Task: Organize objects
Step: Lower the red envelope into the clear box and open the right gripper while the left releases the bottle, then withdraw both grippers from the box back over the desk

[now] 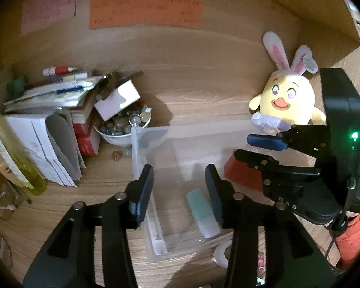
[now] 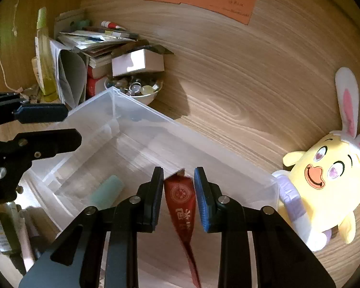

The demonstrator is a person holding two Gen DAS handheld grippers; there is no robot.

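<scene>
right claw narrow, pinching red packet at its top, over bin near rim | packet looks light, flat, floppy, slick; I grip near an edge, it dangles | left claw parted, empty, above bin's green tube

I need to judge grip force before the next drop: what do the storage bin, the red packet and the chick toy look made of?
Storage bin: translucent, slightly frosted plastic; the wood grain shows through its walls. Red packet, held in the right hand-held gripper: thin, glossy, probably coated paper or foil, since it creases and tapers. Chick toy: soft matte plush fabric with rounded, stuffed shapes.
</scene>
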